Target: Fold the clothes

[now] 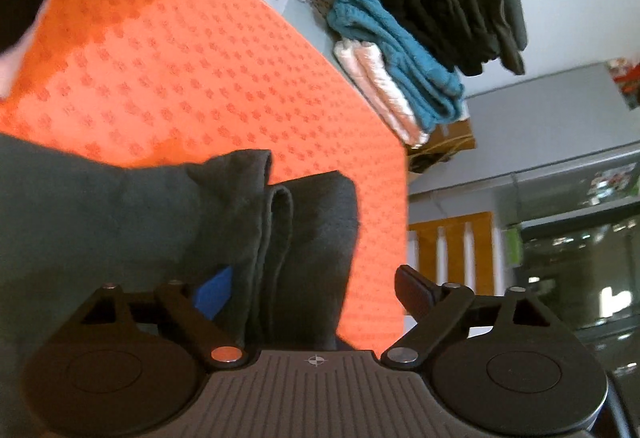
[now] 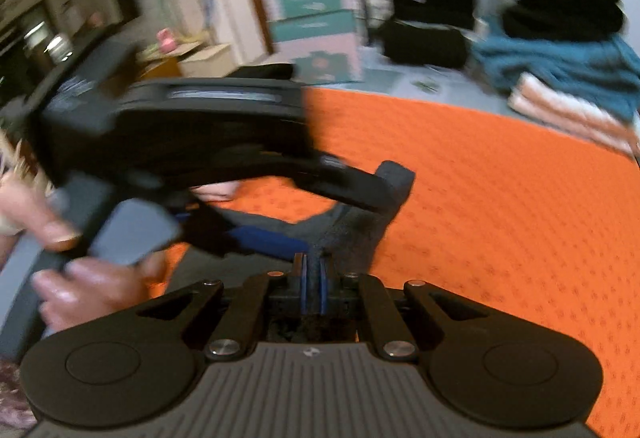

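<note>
A dark grey garment (image 1: 280,238) is seen bunched in folds on an orange patterned mat (image 1: 180,57), lying between the widely spread fingers of the left gripper (image 1: 308,286), whose pads are not pressed on it. The right gripper (image 2: 313,270) is shown closed tight on the garment's edge. A stack of folded clothes (image 1: 420,37) is set beyond the mat's far edge.

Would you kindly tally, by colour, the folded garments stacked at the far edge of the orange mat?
Pale pink quilted garment, bottom of the stack: 1
Teal knitted sweater, above it: 1
Dark folded garments, on top: several, too bunched to count
Total: 2 countable, plus the dark pile, beyond the orange patterned mat.
</note>
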Demonstrator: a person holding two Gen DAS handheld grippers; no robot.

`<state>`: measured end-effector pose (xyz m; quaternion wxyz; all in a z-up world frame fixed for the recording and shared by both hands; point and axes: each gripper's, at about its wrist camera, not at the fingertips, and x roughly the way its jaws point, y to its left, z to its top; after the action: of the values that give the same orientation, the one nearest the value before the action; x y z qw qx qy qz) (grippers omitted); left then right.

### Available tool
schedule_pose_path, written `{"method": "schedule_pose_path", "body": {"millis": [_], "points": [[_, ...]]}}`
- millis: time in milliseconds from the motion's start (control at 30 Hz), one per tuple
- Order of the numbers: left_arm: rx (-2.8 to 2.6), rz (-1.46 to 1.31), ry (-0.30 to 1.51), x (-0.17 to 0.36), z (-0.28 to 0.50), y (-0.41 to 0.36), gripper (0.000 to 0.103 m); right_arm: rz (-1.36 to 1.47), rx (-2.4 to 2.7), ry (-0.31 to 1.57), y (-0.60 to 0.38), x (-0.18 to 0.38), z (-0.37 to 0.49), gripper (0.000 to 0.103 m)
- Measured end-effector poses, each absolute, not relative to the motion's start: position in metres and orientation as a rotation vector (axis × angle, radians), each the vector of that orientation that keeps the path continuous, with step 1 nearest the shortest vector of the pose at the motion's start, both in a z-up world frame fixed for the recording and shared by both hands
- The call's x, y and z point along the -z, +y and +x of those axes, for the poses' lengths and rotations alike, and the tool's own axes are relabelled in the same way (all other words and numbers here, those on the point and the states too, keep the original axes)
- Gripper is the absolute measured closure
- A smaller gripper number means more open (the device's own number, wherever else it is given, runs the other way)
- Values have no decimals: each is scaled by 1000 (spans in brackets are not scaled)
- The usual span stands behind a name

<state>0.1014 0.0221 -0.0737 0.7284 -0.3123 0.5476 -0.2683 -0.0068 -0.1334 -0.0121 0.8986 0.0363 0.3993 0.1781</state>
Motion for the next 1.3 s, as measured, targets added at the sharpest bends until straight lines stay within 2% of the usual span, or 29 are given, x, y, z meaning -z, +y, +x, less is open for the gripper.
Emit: {"method": "schedule_pose_path", "body": {"millis": [67,133,200,400,700,833,967,1033,1300], "points": [[568,-664,1200,72,99,32,67,21,-407,812,-118,6,-11,96],[544,-666,1185,73,92,48,83,-13,-438,804,-107,2,-12,96],[515,-706,1168,74,84,71,86,-5,-476,797,-103,-3,-12,95],[406,-813,1141,82,67,133,87,85,-522,757,-102,-14,-17,89],[351,-864,1169,125,72,183,86,106,-483,810,-91,0,-16,89],[360,-870,1165,136,75,190,80,65,-501,837,-73,10,-14,84],[354,-850,1130,129,72,202,61,13,-516,854,-51,23,-9,79],[355,-835,1103,122,70,209,56,-11,-506,862,-39,33,-4,74],[427,-614,1048,95,70,210,57,-115,-448,929,-5,77,-15,71]]}}
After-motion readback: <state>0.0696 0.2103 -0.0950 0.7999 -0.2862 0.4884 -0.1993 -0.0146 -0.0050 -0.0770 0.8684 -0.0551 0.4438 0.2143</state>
